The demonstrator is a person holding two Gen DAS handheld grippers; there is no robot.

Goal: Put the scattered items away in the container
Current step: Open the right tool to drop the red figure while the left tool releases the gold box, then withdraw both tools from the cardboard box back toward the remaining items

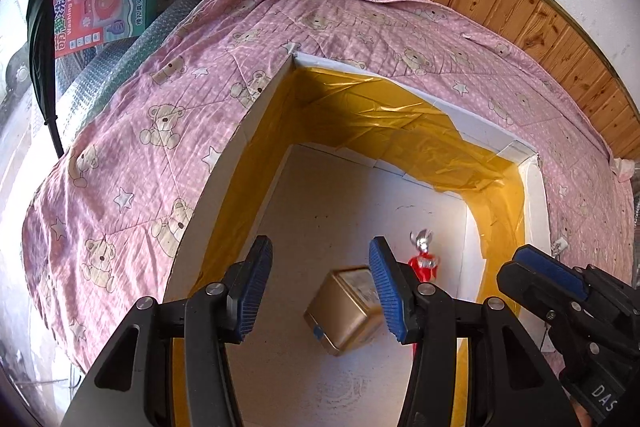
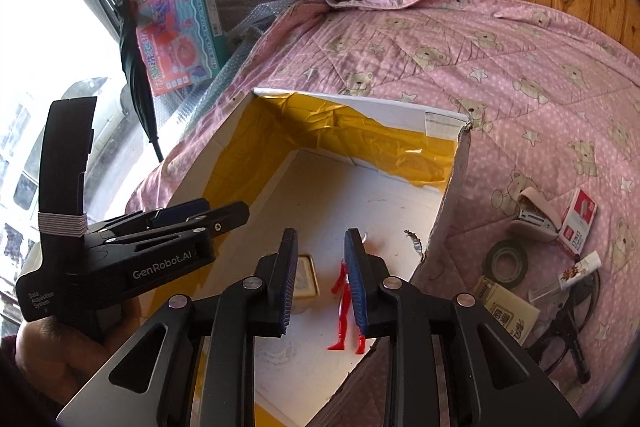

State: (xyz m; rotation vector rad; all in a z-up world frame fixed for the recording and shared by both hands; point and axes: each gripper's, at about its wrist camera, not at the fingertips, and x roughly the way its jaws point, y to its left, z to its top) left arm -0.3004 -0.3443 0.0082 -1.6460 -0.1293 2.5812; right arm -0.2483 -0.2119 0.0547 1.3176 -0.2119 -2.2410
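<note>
Gold tin point(image 1: 344, 311) tumbles, blurred, beneath the left gripper point(image 1: 320, 287), fingers apart and empty, beside a red figure point(image 2: 346, 307) inside the box point(image 2: 450, 187); right gripper point(image 2: 320, 279) fingers narrowly apart, empty; next, go for the tape roll point(image 2: 505, 261) on the bed, gripping across its rim

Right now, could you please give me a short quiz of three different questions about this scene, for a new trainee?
1. True or false: the left gripper is holding the gold tin.
2. Which item lies beside the tin inside the box? A) red figure B) tape roll C) scissors
3. Fill in: the items not yet tidied lie on the pink ___, outside the box.

Key
1. False: its jaws are open and the tin is free between them.
2. A.
3. Quilt; the right gripper is also open and empty.
</note>
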